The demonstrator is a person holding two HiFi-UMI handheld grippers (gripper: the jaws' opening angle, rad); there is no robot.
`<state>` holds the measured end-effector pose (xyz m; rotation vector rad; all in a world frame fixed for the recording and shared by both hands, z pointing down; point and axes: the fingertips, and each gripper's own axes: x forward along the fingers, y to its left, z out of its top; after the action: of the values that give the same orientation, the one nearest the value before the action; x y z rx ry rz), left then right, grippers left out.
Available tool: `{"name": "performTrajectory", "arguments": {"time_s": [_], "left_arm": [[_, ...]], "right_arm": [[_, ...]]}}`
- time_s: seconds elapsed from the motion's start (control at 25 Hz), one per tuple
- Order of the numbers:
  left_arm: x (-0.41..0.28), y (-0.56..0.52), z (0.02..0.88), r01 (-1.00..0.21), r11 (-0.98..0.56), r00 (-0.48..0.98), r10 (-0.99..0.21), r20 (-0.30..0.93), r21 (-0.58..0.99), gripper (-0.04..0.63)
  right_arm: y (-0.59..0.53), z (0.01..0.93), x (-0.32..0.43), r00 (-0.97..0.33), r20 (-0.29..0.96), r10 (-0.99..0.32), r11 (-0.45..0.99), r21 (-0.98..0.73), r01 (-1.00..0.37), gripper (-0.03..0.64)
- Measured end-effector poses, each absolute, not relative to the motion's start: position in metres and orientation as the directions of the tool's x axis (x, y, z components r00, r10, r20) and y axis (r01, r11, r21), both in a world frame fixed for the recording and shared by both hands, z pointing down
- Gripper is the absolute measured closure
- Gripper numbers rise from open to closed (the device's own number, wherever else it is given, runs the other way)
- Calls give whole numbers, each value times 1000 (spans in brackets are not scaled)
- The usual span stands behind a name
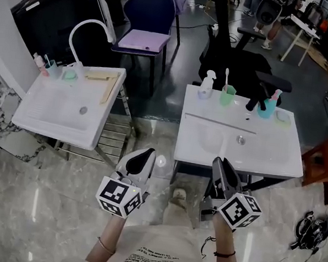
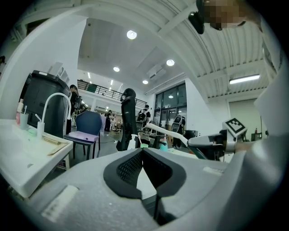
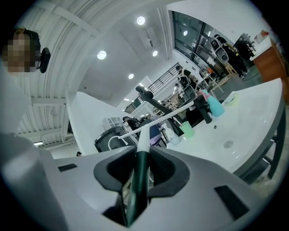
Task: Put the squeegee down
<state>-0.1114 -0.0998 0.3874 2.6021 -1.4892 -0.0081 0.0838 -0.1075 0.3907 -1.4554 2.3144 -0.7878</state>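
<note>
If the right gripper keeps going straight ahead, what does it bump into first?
Most likely the white sink ahead of the right gripper; the squeegee in its fingers would get there first. Its height against the rim is hard to judge.

Large indoor test hall or lab, not a household bathroom. A left washbasin [image 1: 47,109] and a right washbasin [image 1: 271,156] stand on open frames on a glossy marble-pattern floor [image 1: 35,200]. Behind them are a blue chair [image 1: 150,12] and a black office chair [image 1: 245,63], and cables [image 1: 313,228] lie loose. The hall has round ceiling lamps [image 2: 131,34], a railed gallery [image 2: 97,88] and tall glass walls [image 2: 169,99].
</note>
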Motion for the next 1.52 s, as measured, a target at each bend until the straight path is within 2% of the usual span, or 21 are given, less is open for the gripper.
{"name": "performTrajectory", "arguments": {"time_s": [0.84, 1.52], "left_arm": [[-89, -256, 427, -906, -357, 397, -902, 168, 227, 574], [-79, -301, 492, -927, -247, 331, -893, 305, 284, 574]], "right_arm": [[-280, 428, 79, -594, 157, -789, 380, -636, -672, 518], [-328, 501, 58, -615, 289, -733, 288, -688, -666, 518]]}}
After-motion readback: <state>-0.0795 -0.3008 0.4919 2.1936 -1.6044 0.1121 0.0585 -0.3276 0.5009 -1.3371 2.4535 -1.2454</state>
